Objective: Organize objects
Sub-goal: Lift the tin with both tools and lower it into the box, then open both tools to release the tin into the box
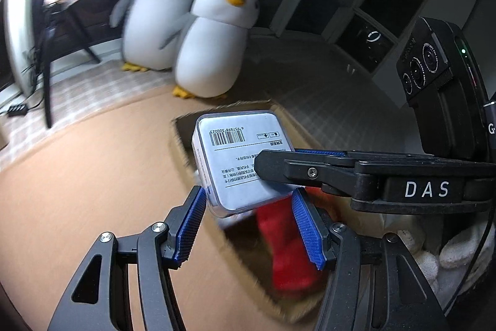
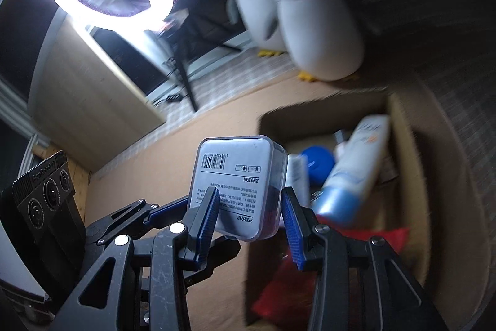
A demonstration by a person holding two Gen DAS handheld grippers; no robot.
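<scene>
Each gripper, the left gripper (image 1: 248,225) and the right gripper (image 2: 248,225), is matte black linkage with silver screws and ridged blue finger pads (image 1: 192,227). At 3 o'clock in the left wrist view, white "DAS" lettering (image 1: 426,189), a three-lens camera block (image 1: 424,64), a green light.

clear barcode-labelled box (image 2: 237,185) aloft, tilted, above open cardboard carton (image 2: 400,126)

Clear box (image 1: 238,163) between two hand-held grippers
</scene>
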